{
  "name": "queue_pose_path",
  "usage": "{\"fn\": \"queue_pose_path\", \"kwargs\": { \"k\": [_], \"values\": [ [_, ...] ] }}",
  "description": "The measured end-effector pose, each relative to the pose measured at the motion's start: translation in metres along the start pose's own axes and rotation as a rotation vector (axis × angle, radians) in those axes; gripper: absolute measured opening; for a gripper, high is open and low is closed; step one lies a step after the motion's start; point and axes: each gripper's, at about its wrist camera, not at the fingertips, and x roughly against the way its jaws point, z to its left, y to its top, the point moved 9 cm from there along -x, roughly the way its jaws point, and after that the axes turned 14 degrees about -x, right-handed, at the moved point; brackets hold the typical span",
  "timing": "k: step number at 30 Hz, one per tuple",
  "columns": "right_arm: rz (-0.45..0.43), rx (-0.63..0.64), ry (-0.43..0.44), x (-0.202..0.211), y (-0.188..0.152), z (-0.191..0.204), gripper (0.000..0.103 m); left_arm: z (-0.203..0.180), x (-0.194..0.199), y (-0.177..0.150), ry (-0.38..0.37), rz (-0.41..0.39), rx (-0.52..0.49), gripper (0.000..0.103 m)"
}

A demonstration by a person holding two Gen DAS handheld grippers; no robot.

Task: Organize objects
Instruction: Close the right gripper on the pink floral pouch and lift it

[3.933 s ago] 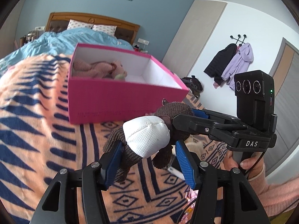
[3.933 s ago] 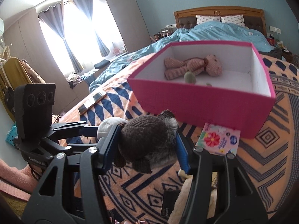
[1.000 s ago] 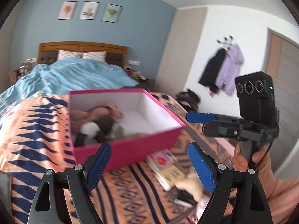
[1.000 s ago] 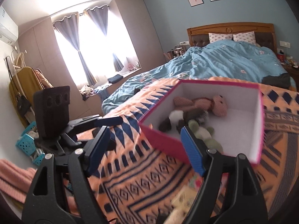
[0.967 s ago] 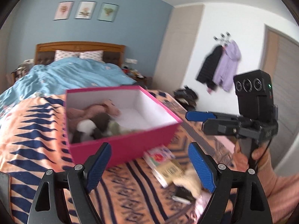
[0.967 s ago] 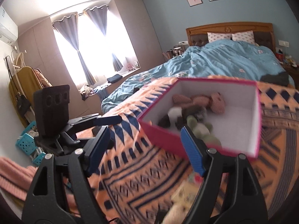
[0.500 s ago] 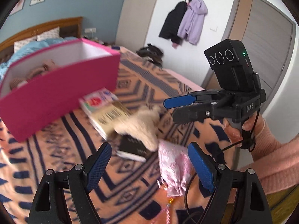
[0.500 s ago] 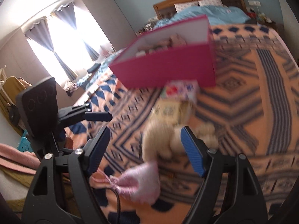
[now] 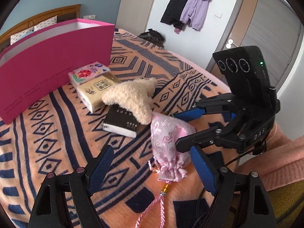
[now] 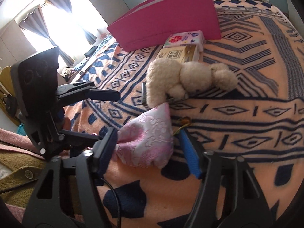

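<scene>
- Left wrist view: the left tongs hang open and empty above the bed, blue pads wide apart, the pouch's gathered neck and tassel between and below them.
- The right tongs come in from the right, also spread, one finger on each side of the pouch's fat end; I judge they have not closed on it.
- The pink box stands toward the head of the bed. Only its outer wall and a strip of white inner wall show here, so what it holds cannot be told.
- Left to pack, by my reading: two tissue packs just beside the box, a cream plush lying across a dark book, and the pouch nearest the foot edge. With five things out, the job looks well short of done.
- Right wrist view: the right tongs bracket the pouch, the left pad touching or nearly touching the cloth, the right pad with a clear gap. They are open, gripping nothing.
- This view adds the plush's round head and limbs, and a small amber bead on a cord beside the pouch.
- It hides most of the book and the pouch's tassel, which the left view shows.
- The left tongs show from the side here, spread and empty.
</scene>
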Motion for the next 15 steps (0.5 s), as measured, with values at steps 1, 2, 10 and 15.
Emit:
{"fn": "queue_pose_path", "kwargs": {
  "k": [1, 2, 10, 15],
  "values": [
    [0.000, 0.002, -0.005, -0.001, -0.002, 0.001, 0.063, 0.000, 0.000, -0.002, -0.002, 0.003, 0.004, 0.083],
    [0.002, 0.002, -0.005, -0.003, -0.003, 0.001, 0.060, 0.000, 0.000, -0.004, -0.011, 0.006, 0.015, 0.083],
    [-0.037, 0.012, 0.029, 0.000, 0.004, 0.014, 0.025, -0.007, -0.001, -0.008, -0.045, 0.015, 0.010, 0.083],
    [-0.058, 0.042, 0.067, 0.008, 0.010, 0.032, 0.023, -0.011, 0.006, -0.009, -0.056, 0.005, -0.012, 0.077]
  ]
}}
